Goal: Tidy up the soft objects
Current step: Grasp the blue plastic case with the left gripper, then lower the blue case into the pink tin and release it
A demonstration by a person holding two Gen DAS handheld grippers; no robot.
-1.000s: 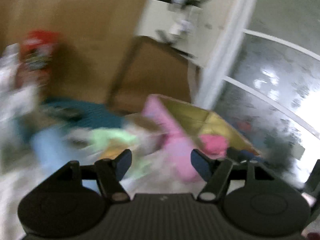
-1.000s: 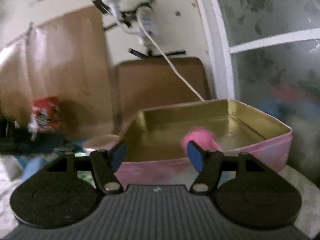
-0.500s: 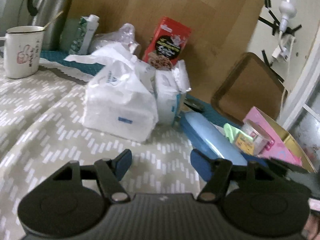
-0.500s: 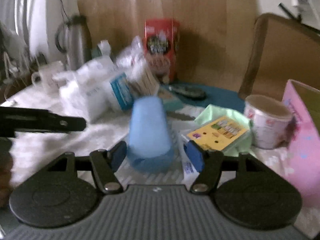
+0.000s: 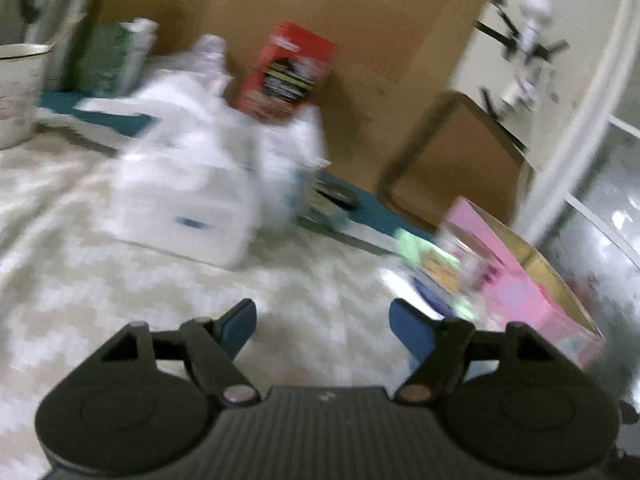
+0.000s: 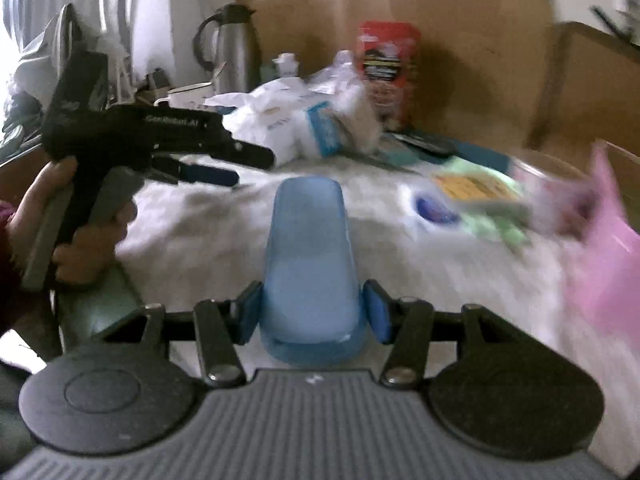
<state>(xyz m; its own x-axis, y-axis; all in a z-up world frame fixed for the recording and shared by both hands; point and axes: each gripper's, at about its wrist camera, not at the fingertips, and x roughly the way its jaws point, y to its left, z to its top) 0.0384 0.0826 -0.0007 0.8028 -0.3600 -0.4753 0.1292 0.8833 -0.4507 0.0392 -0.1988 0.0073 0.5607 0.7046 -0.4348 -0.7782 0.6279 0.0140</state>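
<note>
My right gripper (image 6: pixel 312 312) is shut on a light blue soft case (image 6: pixel 310 256) that points away from me over the patterned tablecloth (image 6: pixel 200 232). My left gripper (image 5: pixel 322 318) is open and empty above the cloth; it also shows in the right wrist view (image 6: pixel 224 168), held by a hand at the left. White tissue packs (image 5: pixel 188 196) lie in a heap at the back, also seen in the right wrist view (image 6: pixel 304 124). The pink box (image 5: pixel 532 280) with a gold inside stands at the right.
A red snack box (image 6: pixel 388 68) and a steel kettle (image 6: pixel 232 48) stand at the back against brown board. A white mug (image 5: pixel 16 92) is at far left. A green and yellow packet (image 6: pixel 480 192) and a small cup lie beside the pink box.
My right gripper has closed on the light blue case and drawn it toward me. The left view has swung right and blurred; the blue case is gone from it.
</note>
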